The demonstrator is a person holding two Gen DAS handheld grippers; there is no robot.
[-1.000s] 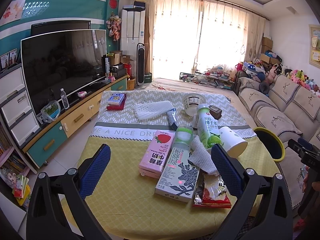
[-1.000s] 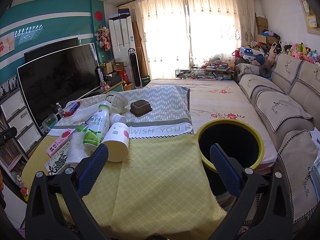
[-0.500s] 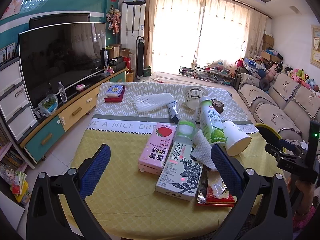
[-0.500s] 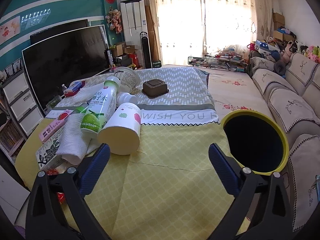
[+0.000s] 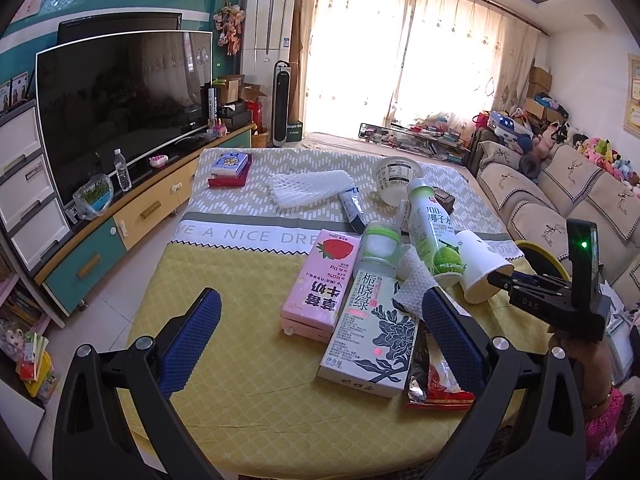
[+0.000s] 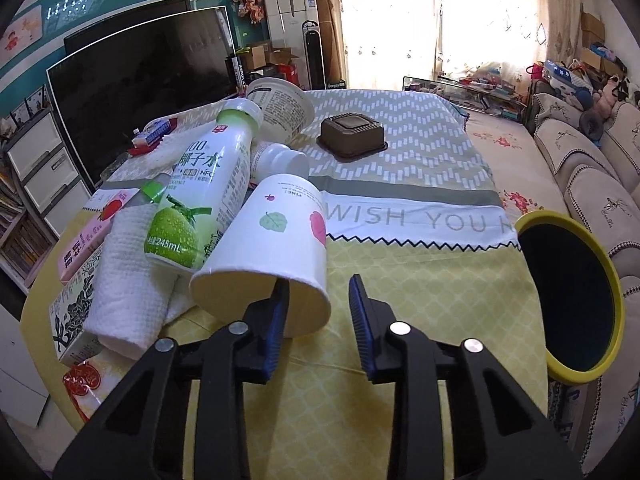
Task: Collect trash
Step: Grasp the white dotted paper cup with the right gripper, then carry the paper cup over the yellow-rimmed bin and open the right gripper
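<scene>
The tabletop point(image 6: 400, 300) with the yellow cloth is taking up most of the room here, and the yellow-rimmed bin point(image 6: 576, 368) is sitting just off its right edge, mouth facing up and wide open. Most of the trash is piled in a heap on the left side: a coconut water bottle point(image 6: 200, 200), a rolled white cloth point(image 6: 128, 272), a green tea carton point(image 5: 372, 332), a pink strawberry milk carton point(image 5: 320, 280).

The paper cup point(image 6: 272, 248) is lying on its side at the near right edge of that heap, open mouth toward the person, leaning against the bottle.

The right hand-held gripper point(image 6: 316, 308) is going for it. Its jaws have just been closing and are sitting fairly narrow now, with the cup's rim wall between the pads: left pad looks tucked inside the mouth, right pad outside. I can't tell if they're actually pinching yet; there's a visible gap on the right side.

The left hand-held gripper point(image 5: 320, 328) is hanging wide open over the cartons, holding nothing.

If I were doing this I'd be squeezing gently, since paper rims crush easily, then lifting straight up so the bottle isn't rolling away.
</scene>
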